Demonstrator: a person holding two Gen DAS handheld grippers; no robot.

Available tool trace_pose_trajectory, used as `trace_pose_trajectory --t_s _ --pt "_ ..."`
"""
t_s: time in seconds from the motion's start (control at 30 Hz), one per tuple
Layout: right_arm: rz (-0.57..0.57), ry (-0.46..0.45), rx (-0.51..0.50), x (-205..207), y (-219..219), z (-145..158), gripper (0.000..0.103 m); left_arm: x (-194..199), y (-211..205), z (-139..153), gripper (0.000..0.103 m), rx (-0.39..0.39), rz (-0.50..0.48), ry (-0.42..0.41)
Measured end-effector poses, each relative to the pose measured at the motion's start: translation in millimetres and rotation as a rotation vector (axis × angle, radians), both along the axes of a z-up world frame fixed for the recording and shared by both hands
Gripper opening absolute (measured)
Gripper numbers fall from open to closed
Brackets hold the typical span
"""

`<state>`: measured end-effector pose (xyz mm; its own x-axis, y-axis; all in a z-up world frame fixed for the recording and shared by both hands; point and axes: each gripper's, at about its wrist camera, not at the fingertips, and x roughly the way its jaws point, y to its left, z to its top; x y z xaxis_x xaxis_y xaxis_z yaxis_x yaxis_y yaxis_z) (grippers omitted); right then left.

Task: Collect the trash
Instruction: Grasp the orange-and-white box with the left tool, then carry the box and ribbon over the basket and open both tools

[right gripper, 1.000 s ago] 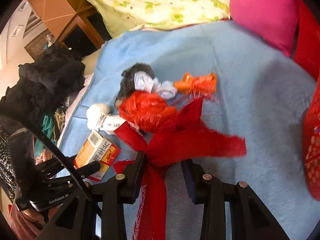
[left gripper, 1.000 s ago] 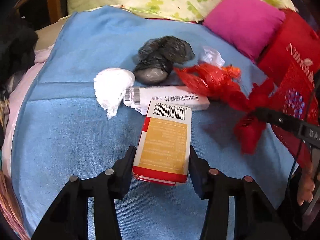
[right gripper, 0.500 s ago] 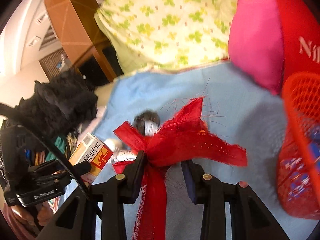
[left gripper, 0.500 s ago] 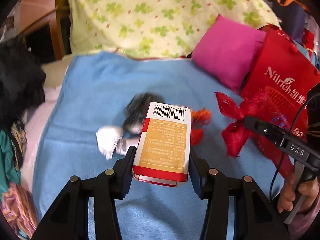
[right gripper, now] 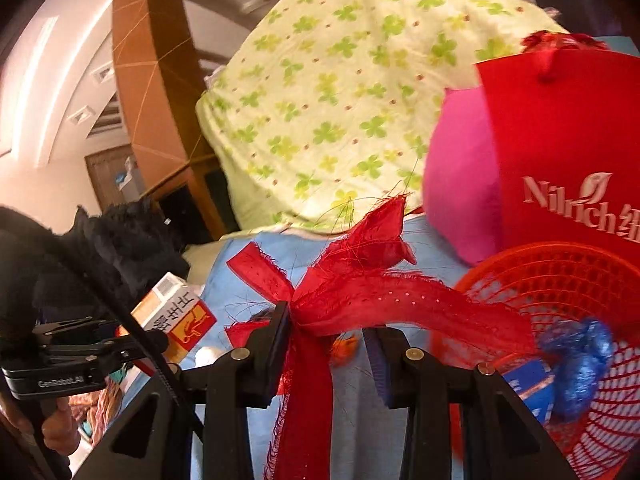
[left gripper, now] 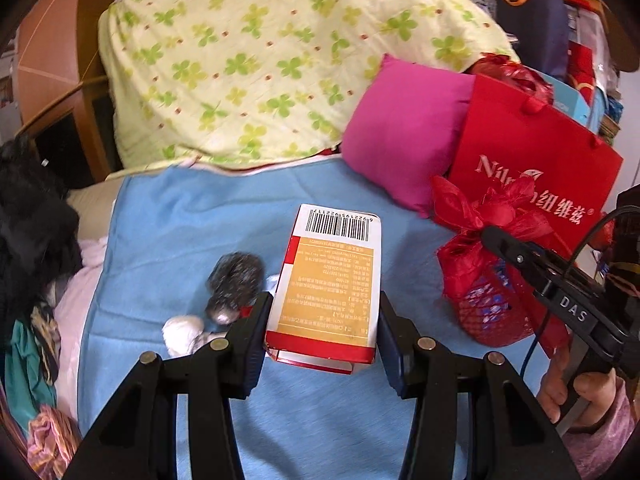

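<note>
My left gripper (left gripper: 322, 332) is shut on an orange and white carton (left gripper: 330, 284) with a barcode, held above the blue blanket (left gripper: 168, 232). My right gripper (right gripper: 326, 344) holds a frayed red ribbon (right gripper: 360, 292) just left of the red mesh basket (right gripper: 560, 280), which contains a blue wrapper (right gripper: 576, 364). The ribbon drapes toward the basket rim. In the left wrist view the ribbon (left gripper: 480, 208) hangs above the basket (left gripper: 488, 304). A black bag (left gripper: 234, 280) and a white wad (left gripper: 182, 330) lie on the blanket.
A pink cushion (left gripper: 404, 132) and a red paper bag (left gripper: 532, 160) stand behind the basket. A green-patterned quilt (left gripper: 260, 60) is piled at the back. Dark clothing (left gripper: 28, 220) lies at the left edge.
Both grippers have lifted off the blanket with their loads. The right gripper has moved the ribbon right, up to the red basket. The carton has risen well above the remaining trash.
</note>
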<state>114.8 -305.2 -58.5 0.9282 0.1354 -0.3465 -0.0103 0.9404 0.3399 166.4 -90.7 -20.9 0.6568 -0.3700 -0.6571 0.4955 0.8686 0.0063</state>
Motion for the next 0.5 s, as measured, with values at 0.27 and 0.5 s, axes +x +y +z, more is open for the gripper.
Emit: trace_pose_trajectory --t_s 0.27,0.5 --pt "-0.112 -0.021 0.053 -22 -60 3 0.039 -5 -48 12 0.051 0.001 -0.073 -0.021" --pt "-0.194 -0.02 0.089 -40 -108 -2 0.039 -10 -89 17 0.051 -0.01 -0.144 -0.014"
